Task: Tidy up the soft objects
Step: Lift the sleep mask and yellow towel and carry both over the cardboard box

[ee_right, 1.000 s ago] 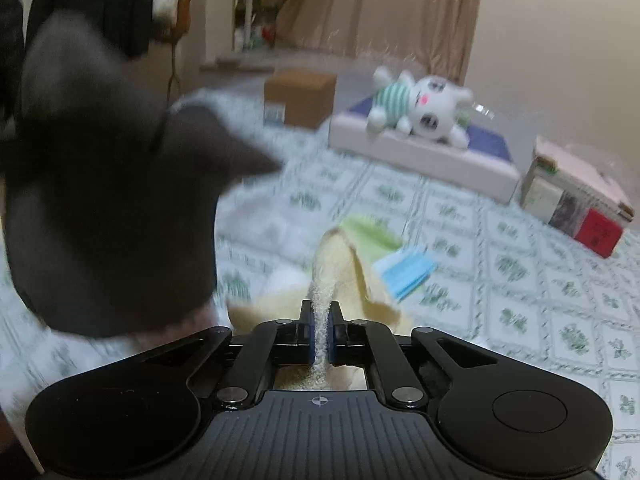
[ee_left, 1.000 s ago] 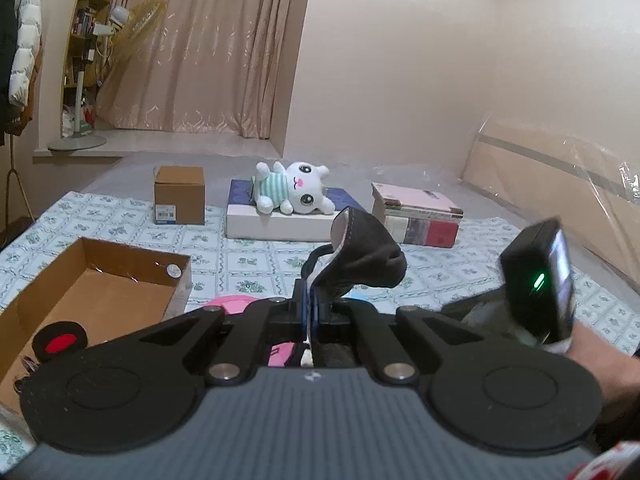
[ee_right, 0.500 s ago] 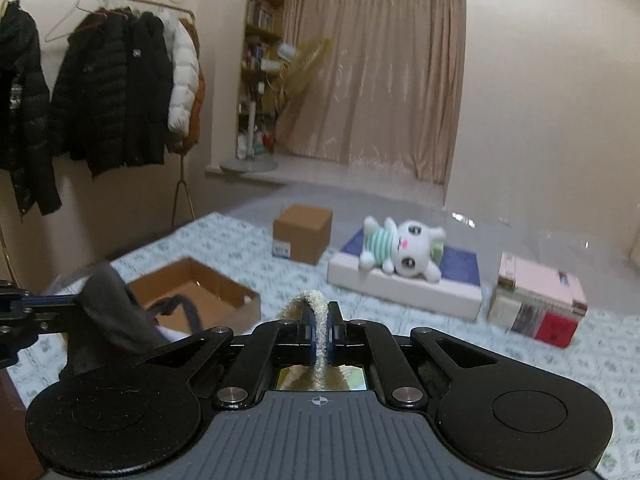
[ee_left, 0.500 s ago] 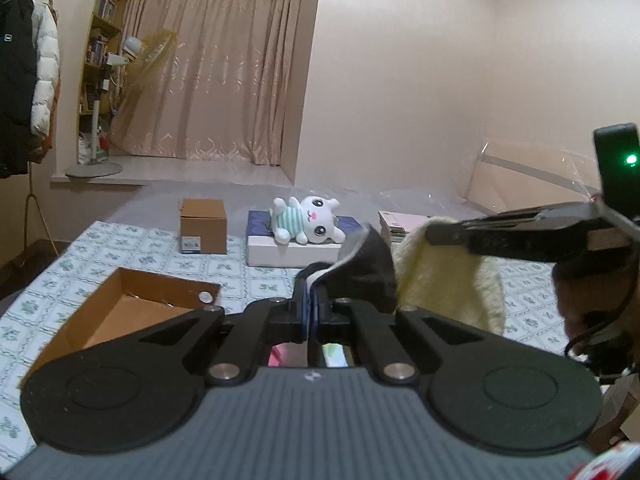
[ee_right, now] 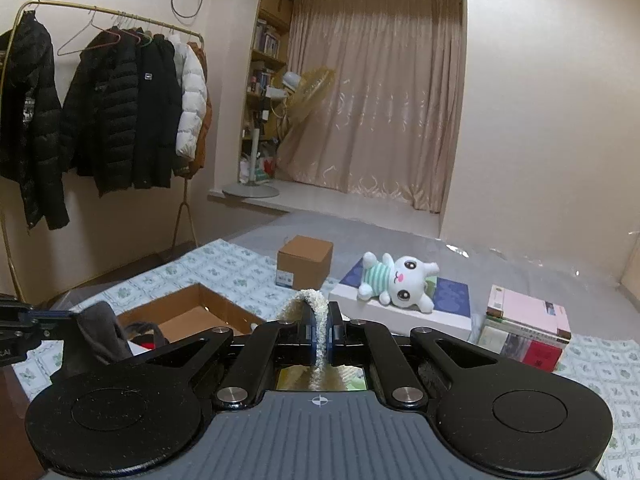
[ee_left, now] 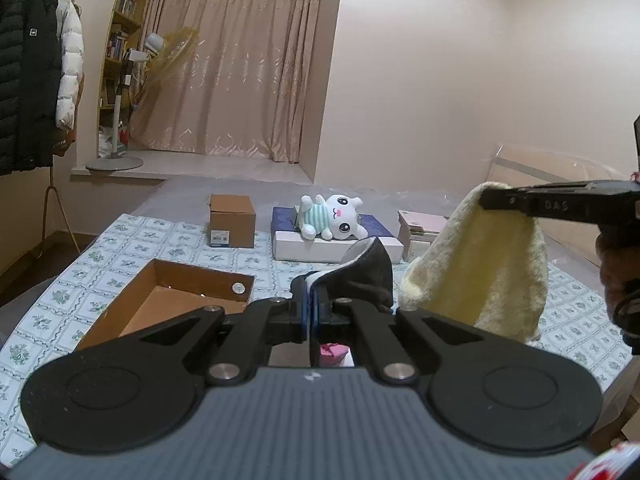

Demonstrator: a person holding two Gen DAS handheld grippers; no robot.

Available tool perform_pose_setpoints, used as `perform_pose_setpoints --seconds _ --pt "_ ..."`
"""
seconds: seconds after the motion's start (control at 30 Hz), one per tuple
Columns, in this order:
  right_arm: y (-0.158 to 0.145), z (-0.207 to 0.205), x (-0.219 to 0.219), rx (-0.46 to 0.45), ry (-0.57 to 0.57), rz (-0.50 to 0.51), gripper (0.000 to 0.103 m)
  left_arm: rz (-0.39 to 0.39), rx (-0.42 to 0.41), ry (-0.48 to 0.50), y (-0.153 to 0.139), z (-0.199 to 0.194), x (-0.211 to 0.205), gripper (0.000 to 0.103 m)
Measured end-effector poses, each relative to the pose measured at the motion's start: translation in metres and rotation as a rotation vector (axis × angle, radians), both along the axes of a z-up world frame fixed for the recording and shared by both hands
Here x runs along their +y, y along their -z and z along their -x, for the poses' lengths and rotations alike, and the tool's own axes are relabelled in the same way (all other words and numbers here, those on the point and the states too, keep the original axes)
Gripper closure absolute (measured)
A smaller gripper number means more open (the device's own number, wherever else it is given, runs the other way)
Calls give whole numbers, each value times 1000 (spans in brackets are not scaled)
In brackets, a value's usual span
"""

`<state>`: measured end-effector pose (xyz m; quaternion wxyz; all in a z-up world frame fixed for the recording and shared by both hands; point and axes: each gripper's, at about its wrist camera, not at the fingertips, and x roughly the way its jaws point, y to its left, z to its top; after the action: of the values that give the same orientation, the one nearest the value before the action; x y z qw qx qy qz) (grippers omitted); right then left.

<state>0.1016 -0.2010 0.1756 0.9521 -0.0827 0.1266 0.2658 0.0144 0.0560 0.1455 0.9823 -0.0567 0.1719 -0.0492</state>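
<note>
My left gripper [ee_left: 311, 300] is shut on a dark grey cloth item [ee_left: 366, 276] with a pale lining, lifted above the patterned mat. To its right my right gripper [ee_left: 486, 200] pinches a fluffy cream cloth [ee_left: 484, 268] that hangs down from its tip. In the right wrist view that gripper [ee_right: 319, 330] is shut on the cream cloth [ee_right: 308, 300], and the left gripper [ee_right: 64, 320] holds the grey item [ee_right: 98, 336] at the far left. An open cardboard box [ee_left: 168, 304] lies on the mat below and left. A white plush bunny [ee_left: 332, 220] lies on a flat box behind.
A small closed carton [ee_left: 232, 220] stands on the mat [ee_left: 132, 240] beside the flat white-and-blue box [ee_left: 320, 244]. A stack of books [ee_right: 524, 328] sits to the right. Something pink [ee_left: 332, 350] lies under the left gripper. Coats on a rack [ee_right: 104, 120] hang at the left wall.
Both grippers have risen from the mat with their cloths, and the views tilted up toward the room. The right gripper with the cream cloth came up level beside the left one.
</note>
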Motion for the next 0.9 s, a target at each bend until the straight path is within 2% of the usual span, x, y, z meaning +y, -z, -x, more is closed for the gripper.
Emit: perform_pose_setpoints --seconds 0.5,0.9 --pt "-34 29 27 -41 -105 -32 99 -70 43 -40 5 1 40 101" --pt "-44 34 73 -33 -221 -40 99 -105 92 -71 8 -3 71 101"
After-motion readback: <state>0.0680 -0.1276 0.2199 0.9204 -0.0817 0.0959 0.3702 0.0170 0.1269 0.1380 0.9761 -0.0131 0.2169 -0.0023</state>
